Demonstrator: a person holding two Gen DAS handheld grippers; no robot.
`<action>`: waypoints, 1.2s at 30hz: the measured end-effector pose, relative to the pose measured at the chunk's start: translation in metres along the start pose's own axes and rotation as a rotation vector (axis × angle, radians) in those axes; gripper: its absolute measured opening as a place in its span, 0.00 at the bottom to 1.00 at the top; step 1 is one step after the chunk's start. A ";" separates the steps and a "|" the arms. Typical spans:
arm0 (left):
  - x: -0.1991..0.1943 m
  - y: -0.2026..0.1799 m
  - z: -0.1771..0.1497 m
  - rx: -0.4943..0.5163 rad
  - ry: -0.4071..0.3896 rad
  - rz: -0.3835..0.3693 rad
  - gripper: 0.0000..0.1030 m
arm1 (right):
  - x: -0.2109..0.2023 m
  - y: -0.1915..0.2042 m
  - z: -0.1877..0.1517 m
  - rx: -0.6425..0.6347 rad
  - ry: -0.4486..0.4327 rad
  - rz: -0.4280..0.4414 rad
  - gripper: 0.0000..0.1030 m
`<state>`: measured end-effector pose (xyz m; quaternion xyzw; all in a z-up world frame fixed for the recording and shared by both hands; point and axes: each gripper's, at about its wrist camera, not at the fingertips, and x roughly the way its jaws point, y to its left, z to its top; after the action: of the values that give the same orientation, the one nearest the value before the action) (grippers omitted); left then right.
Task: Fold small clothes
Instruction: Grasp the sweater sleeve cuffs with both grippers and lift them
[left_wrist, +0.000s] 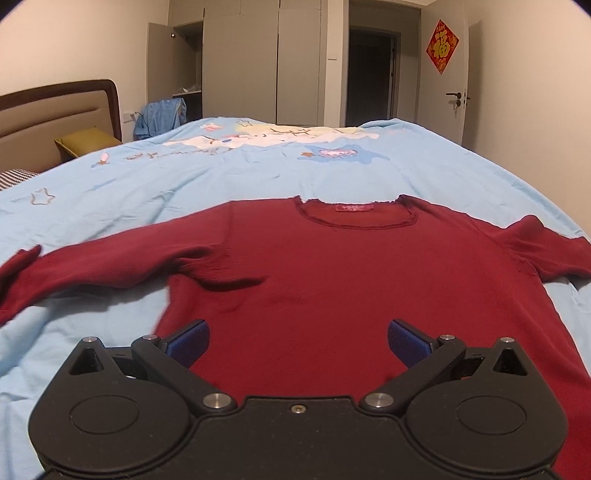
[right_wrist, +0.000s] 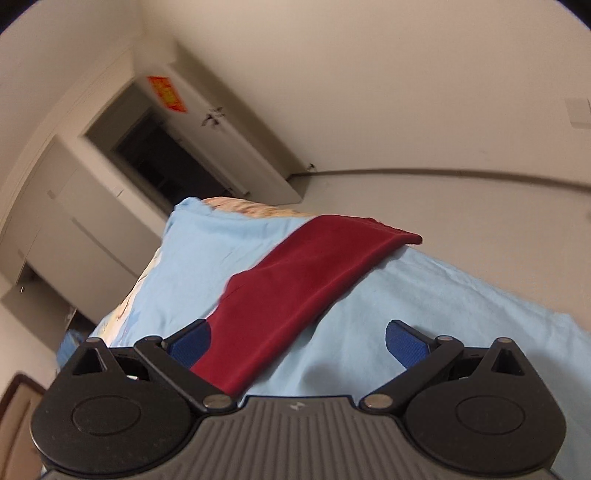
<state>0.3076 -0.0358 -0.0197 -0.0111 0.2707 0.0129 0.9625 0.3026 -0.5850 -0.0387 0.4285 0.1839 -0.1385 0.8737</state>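
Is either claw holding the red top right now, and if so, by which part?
Nothing is held. The left claw is open over the red top's lower body; the right claw is open by a sleeve.

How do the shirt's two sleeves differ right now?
In the left wrist view, the left sleeve shows nearly its whole length across the blue quilt, while the right sleeve is cut off by the picture edge. The left sleeve has wrinkles near the armpit; the right sleeve looks smoother in the right wrist view and reaches the quilt's edge. Both are dark red, spread out, ungripped.
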 end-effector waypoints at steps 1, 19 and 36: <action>0.006 -0.003 0.002 -0.002 0.005 -0.005 0.99 | 0.010 -0.005 0.004 0.035 -0.002 -0.008 1.00; 0.025 0.004 0.028 -0.002 0.007 0.030 0.99 | 0.073 0.036 0.036 -0.124 -0.243 -0.169 0.06; -0.006 0.076 0.047 -0.165 -0.070 0.133 0.99 | 0.021 0.339 -0.196 -1.231 -0.320 0.322 0.06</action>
<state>0.3240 0.0411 0.0223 -0.0720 0.2351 0.0996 0.9642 0.4165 -0.2288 0.0778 -0.1536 0.0311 0.0624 0.9857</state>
